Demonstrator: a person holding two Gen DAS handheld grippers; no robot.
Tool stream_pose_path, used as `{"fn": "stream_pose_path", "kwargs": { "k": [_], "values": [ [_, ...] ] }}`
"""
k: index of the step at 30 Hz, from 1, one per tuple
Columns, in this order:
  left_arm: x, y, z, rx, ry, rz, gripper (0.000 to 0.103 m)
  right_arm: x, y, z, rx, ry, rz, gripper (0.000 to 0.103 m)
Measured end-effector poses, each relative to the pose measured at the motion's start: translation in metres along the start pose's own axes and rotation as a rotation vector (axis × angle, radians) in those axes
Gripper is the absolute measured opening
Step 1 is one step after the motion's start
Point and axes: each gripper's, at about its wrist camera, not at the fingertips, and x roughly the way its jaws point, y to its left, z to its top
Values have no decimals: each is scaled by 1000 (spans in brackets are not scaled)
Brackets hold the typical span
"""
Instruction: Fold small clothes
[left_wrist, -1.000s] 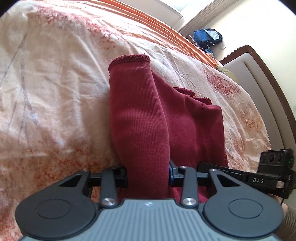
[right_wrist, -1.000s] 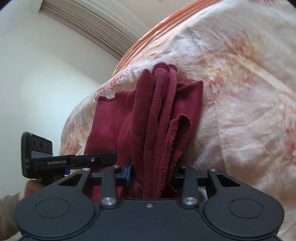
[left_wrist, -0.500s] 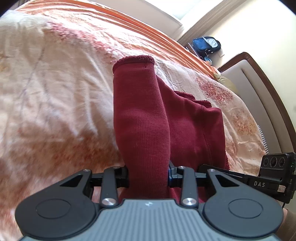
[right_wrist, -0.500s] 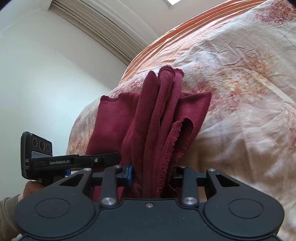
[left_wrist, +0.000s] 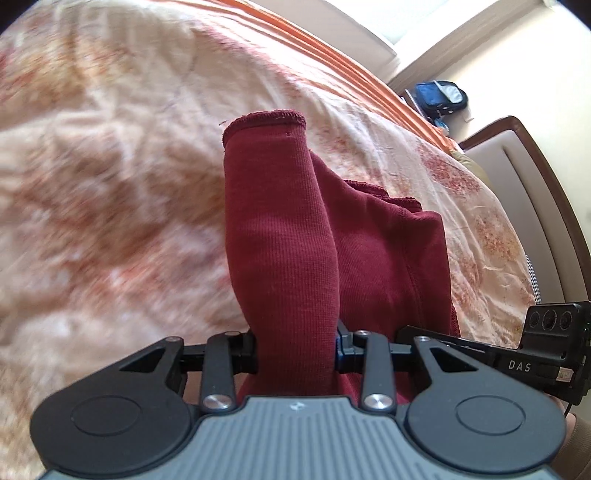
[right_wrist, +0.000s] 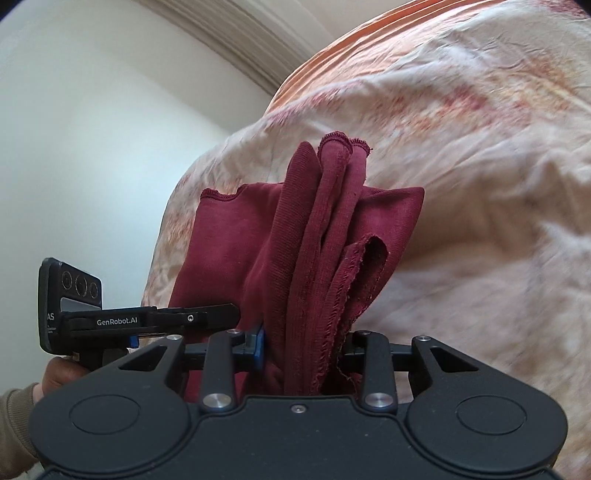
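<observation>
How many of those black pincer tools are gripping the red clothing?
2. The left gripper is shut on the red garment at one sleeve. The right gripper pinches bunched folds at the garment's other side, beside the first. The bedspread shows behind.

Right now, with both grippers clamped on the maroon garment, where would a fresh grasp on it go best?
Probably the free hemmed cuff of the maroon garment, approached from the far end above the bedspread. It hangs flat with an open edge, while the left gripper and right gripper already hold the bunched ends.
</observation>
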Motion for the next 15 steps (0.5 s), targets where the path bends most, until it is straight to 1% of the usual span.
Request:
{"fn": "stream_pose_path", "kwargs": {
  "k": [5, 8, 10, 12, 13, 15],
  "values": [
    [-14, 14, -13, -4, 9, 9, 36, 11, 14, -15, 5, 25, 1, 35],
    [-13, 17, -18, 5, 15, 7, 37, 12, 18, -23, 11, 32, -14, 35],
    [-5, 18, -22, 42, 21, 19, 38, 15, 15, -26, 16, 35, -26, 35],
    [10, 25, -31, 44, 23, 20, 39, 22, 10, -36, 26, 42, -38, 35],
    [19, 32, -37, 49, 24, 26, 42, 27, 3, -41, 32, 43, -46, 35],
    [32, 47, -44, -31, 24, 9, 44, 37, -13, -53, 63, 49, -57, 36]
  ]
}}
